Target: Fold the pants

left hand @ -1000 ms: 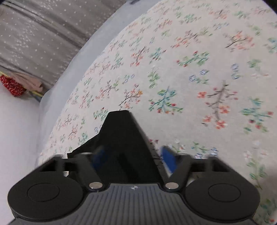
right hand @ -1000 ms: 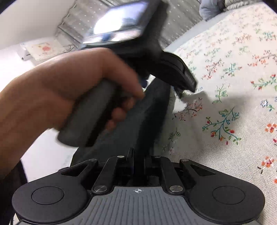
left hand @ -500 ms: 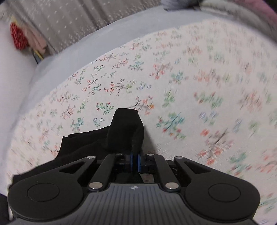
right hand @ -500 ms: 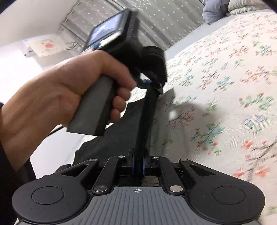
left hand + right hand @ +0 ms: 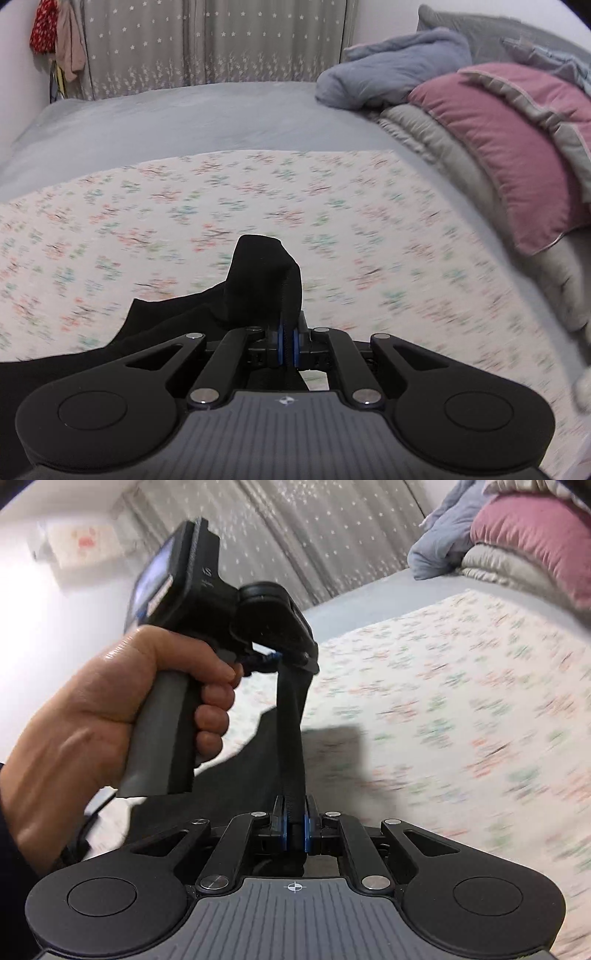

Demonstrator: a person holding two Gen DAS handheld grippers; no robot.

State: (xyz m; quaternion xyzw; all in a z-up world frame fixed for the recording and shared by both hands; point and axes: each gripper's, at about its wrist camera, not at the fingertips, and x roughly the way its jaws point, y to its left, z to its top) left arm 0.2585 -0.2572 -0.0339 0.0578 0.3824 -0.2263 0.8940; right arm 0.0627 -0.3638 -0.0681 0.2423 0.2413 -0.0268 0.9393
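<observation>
I am gripping the pants [image 5: 258, 280] in both tools, left tool [image 5: 287, 345] and right tool [image 5: 294, 829] clamped on one edge, lifting it over the bed [image 5: 369, 229]. Next: carrying it across evenly, keeping it taut.

Left gripper [image 5: 287, 345]: matte black body, grey ribbed centre plate with a small white logo. Two round black discs flank the plate. Black linkage arms with triangular cut-outs, silver screw heads at the pivots. Blue pads line the inner faces of the jaws.

Right gripper [image 5: 294, 830]: same build, black linkages, silver pivots, blue pads; its ribbed plate carries a white crosshair mark.

From the right wrist view, the left unit has a grey pistol handle [image 5: 159, 734], black housing, a small screen [image 5: 153, 587] on the back and a round black camera mount. Left hand [image 5: 110, 716]: dark sleeve at the wrist.
</observation>
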